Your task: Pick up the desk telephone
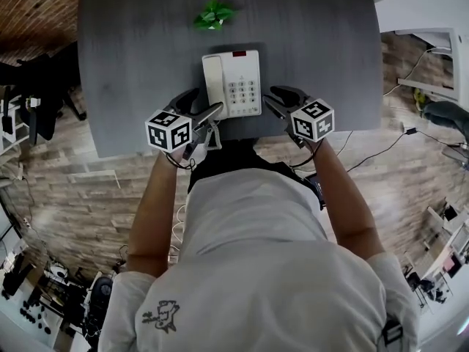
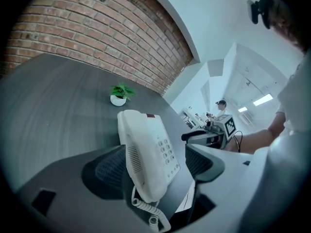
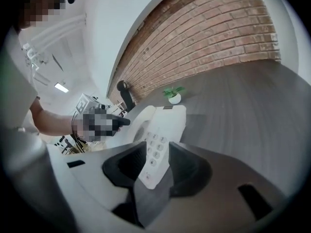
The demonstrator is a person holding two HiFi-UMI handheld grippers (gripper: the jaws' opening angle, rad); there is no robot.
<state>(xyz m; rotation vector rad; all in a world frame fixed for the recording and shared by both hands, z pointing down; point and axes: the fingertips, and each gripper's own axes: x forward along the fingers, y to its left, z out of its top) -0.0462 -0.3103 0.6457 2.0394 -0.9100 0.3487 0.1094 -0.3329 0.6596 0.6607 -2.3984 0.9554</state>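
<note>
The desk telephone (image 1: pixel 231 83) lies flat near the front edge of the grey desk (image 1: pixel 132 64), flanked by both tools. The left hand-held gripper (image 1: pixel 208 101) is at its handset corner, jaws apart, with the handset end and the coiled cord (image 2: pixel 146 208) between them. The right hand-held gripper (image 1: pixel 269 97) is at the keypad corner, jaws apart around that corner, not clamped. Well behind the telephone, a small white pot (image 2: pixel 118 100) holds a green plant. A brick wall (image 2: pixel 97 28) runs behind the desk, above a wood-plank floor (image 1: pixel 66 189).

Right gripper (image 3: pixel 157 145), jaws apart around the near corner of the desk telephone (image 3: pixel 165 123). Potted plant (image 3: pixel 173 96) beyond, on the grey table (image 3: pixel 243 115).
</note>
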